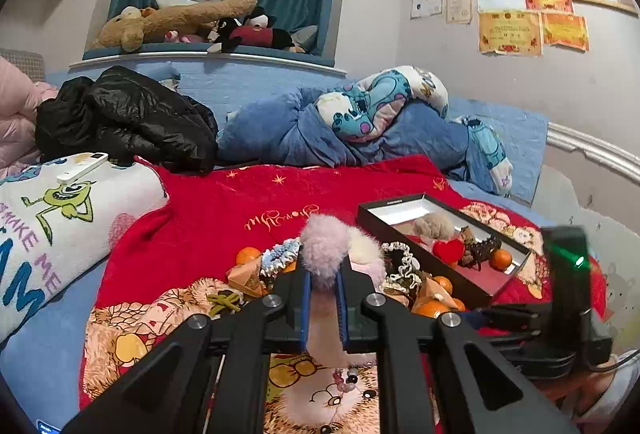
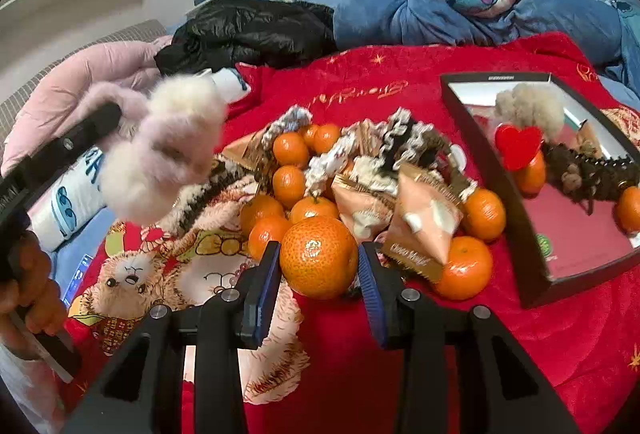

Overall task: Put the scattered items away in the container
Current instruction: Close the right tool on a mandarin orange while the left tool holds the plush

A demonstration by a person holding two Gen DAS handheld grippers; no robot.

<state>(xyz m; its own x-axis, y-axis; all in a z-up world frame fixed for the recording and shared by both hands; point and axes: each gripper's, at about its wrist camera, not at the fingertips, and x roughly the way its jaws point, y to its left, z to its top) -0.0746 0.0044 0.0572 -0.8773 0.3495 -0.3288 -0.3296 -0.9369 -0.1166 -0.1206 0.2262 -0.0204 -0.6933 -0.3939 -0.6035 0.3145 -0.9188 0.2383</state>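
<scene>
The left gripper [image 1: 323, 274] is closed tight, and its blue pads [image 1: 305, 298] press on a fluffy pink toy [image 1: 324, 246] from both sides. It points a little downward over the bed. The right gripper [image 2: 319, 264] tilts down more steeply, and its blue pads [image 2: 370, 286] clamp a tangerine [image 2: 319, 257] at the near edge of the pile. In the right wrist view, a hand [image 2: 28, 286] grips the left gripper's handle at the left edge.

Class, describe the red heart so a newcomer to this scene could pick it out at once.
Start at the red blanket on the bed, then find the black box on it. The red heart sits inside, below a beige fluffy ball. It is the box's only flat, bright red, heart-shaped thing; its neighbours are round oranges and dark scrunchies.
</scene>
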